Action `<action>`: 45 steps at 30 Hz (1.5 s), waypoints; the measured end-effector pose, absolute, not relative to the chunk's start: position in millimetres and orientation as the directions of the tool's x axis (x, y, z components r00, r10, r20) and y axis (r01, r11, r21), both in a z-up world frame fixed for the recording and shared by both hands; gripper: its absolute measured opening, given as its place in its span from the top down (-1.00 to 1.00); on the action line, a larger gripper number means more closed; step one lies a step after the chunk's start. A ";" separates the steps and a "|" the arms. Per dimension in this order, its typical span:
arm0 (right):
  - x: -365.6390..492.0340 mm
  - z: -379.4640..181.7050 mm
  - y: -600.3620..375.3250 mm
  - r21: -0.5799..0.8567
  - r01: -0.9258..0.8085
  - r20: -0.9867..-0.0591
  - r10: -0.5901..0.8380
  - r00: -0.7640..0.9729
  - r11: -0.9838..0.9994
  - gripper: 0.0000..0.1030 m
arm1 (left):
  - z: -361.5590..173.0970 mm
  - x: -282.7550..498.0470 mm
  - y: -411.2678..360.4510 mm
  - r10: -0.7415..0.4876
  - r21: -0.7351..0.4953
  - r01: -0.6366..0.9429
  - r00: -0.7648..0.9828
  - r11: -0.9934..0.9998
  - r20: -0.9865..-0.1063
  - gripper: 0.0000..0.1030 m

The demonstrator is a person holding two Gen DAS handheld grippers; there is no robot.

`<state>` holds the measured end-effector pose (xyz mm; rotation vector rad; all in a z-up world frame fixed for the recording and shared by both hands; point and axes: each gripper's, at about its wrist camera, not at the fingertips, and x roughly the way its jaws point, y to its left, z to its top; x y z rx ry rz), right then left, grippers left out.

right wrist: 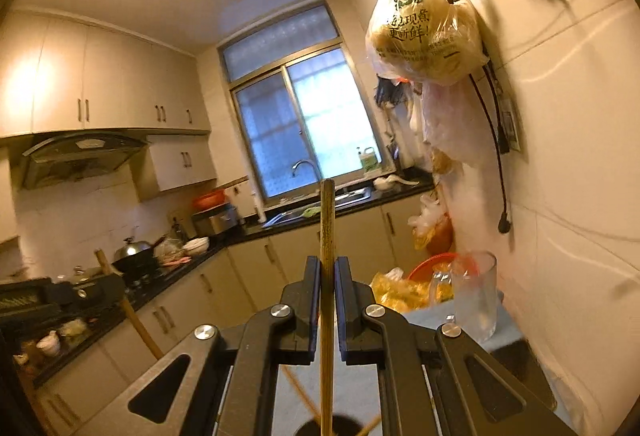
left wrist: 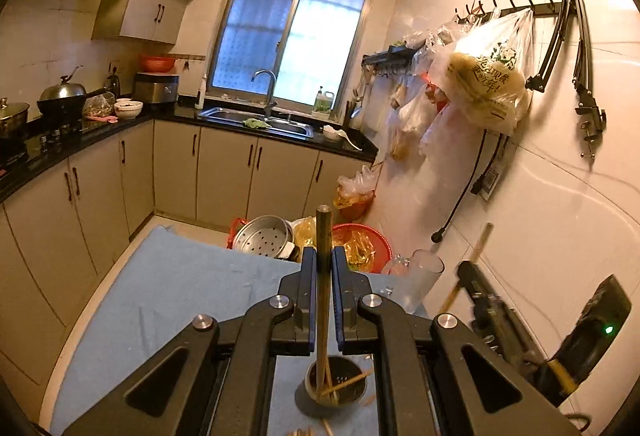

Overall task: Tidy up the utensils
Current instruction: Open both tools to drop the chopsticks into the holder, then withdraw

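Note:
My left gripper (left wrist: 323, 256) is shut on an upright wooden chopstick (left wrist: 323, 232) whose lower end hangs over a dark metal cup (left wrist: 336, 384) holding other chopsticks. The cup stands on a blue cloth-covered table (left wrist: 168, 288). My right gripper (right wrist: 327, 268) is shut on a second wooden chopstick (right wrist: 327, 220), also upright; the cup's dark rim (right wrist: 344, 422) shows just below it. In the left wrist view the right gripper (left wrist: 466, 268) appears blurred at the right with its chopstick (left wrist: 482, 240). In the right wrist view the left gripper (right wrist: 110, 278) shows at the left with its chopstick (right wrist: 136, 320).
A tall clear glass (left wrist: 420, 280) (right wrist: 478, 296) stands at the table's far right corner near the tiled wall. Beyond the table are a steamer pot (left wrist: 262, 236) and a red basin (left wrist: 364, 244) with plastic bags. Bags hang from wall hooks (left wrist: 488, 76).

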<state>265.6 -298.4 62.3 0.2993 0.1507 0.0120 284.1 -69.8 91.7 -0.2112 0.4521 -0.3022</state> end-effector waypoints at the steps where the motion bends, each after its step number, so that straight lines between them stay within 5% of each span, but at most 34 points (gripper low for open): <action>1: 273.5 57.4 -294.7 0.287 0.013 -0.148 0.031 0.988 0.958 0.84 | 88.3 287.4 -72.0 -0.335 -0.272 0.240 0.856 0.932 -0.393 0.86; 24: 261.5 -20.2 -308.7 0.356 0.021 -0.337 0.107 0.935 0.934 0.77 | 12.8 287.6 -99.2 -0.362 -0.241 0.272 0.742 0.932 -0.564 0.86; 26: 255.6 -19.9 -310.3 0.359 0.017 -0.344 0.115 0.932 0.933 0.74 | 12.6 278.8 -95.7 -0.360 -0.228 0.279 0.740 0.933 -0.569 0.81; 27: 247.0 -17.5 -312.3 0.368 0.009 -0.337 0.125 0.933 0.930 0.57 | 13.5 274.1 -93.1 -0.356 -0.222 0.278 0.739 0.935 -0.572 0.72; 31: 202.8 -3.6 -313.1 0.372 0.016 -0.312 0.109 0.944 0.928 -0.07 | 25.8 237.9 -67.4 -0.334 -0.222 0.251 0.761 0.942 -0.557 -0.08; 45: 49.8 -21.3 -289.5 0.343 -0.020 -0.436 0.178 0.882 0.939 -0.13 | -34.0 95.3 -8.6 -0.143 -0.091 0.110 0.722 0.990 -0.677 -0.10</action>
